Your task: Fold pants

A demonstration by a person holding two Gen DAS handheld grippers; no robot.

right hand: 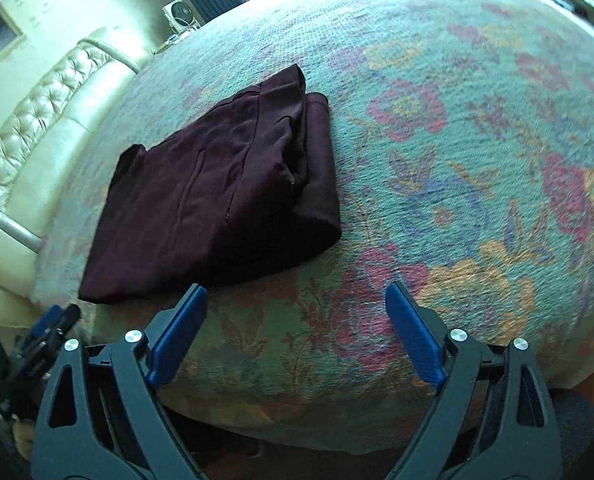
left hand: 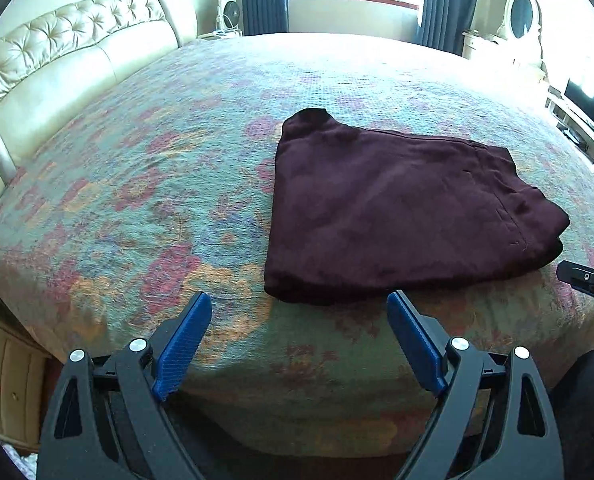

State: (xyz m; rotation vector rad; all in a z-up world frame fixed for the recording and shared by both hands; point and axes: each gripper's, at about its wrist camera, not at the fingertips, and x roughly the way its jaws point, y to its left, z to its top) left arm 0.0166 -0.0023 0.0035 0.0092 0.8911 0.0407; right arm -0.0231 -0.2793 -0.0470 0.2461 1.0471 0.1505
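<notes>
The pants (left hand: 401, 208) lie folded in a compact stack on the bed (left hand: 145, 184), near its front edge, and I judge the folding as good as done. What is left is to draw clear without snagging the cloth, and perhaps to square the loose layer at the stack's right end. My left tongs (left hand: 299, 338) are spread wide, empty, over the bedspread just short of the pants. My right tongs (right hand: 297, 328) are spread too, holding nothing, beside the stack's near edge.
</notes>
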